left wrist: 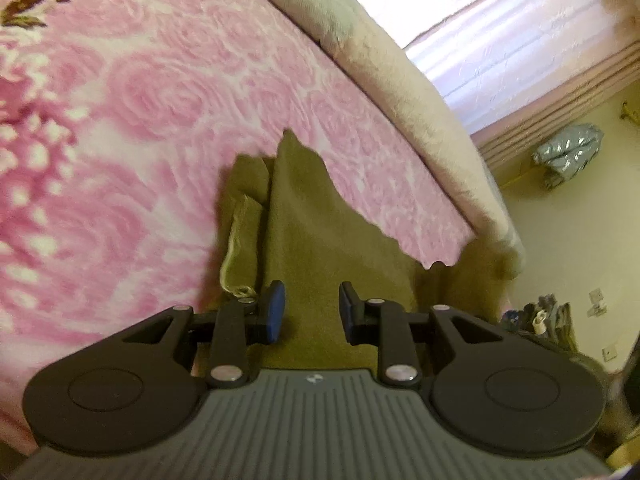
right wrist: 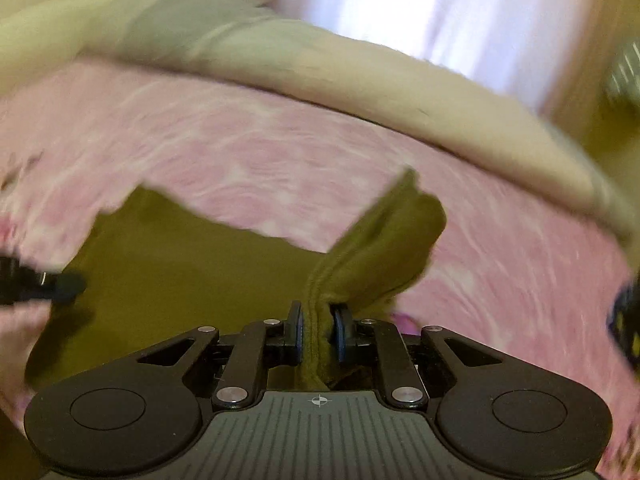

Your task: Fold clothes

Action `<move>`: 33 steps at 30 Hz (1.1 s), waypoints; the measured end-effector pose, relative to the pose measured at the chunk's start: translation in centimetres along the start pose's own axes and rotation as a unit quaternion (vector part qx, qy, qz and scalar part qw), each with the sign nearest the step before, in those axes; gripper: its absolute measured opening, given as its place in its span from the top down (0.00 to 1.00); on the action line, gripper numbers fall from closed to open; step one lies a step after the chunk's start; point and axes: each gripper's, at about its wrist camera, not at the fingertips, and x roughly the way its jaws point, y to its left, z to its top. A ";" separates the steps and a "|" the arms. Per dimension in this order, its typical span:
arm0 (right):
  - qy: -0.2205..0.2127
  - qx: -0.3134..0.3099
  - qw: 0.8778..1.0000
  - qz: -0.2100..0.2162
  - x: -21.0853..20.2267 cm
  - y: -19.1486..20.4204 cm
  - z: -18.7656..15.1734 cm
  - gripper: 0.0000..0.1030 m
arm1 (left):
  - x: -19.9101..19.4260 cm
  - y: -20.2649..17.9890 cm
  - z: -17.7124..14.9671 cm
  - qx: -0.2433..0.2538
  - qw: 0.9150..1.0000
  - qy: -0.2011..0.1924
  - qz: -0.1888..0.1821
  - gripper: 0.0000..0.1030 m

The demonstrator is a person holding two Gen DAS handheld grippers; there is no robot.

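A pink rose-patterned blanket [left wrist: 168,92] is being shown spread over the bed, edged by a cream plush cover [left wrist: 384,80], with bright curtains [left wrist: 500,28] and pale floor lying further right. An olive-green garment [left wrist: 312,216] is being laid out on the blanket. The left gripper [left wrist: 312,308] is being held tilted down over that cloth, jaws parted, nothing pinched between them. The right gripper [right wrist: 319,334] is being pointed downward, its pads being pressed onto a bunched fold of the garment [right wrist: 384,240]; this view is blurred.
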 end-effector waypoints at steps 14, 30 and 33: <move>-0.022 0.059 0.984 0.167 1.7 3.0 -4.9 0.48 | -3.5 1.9 -0.4 -0.023 1.000 -0.006 -0.015 0.75; 0.063 0.448 0.875 0.173 5.9 -14.7 -11.3 0.66 | 9.6 -2.4 -1.4 -0.058 0.985 0.137 -0.087 0.68; 0.071 0.466 0.863 0.183 7.2 -14.5 -11.7 0.66 | 10.8 -2.4 -1.4 -0.059 0.983 0.149 -0.089 0.67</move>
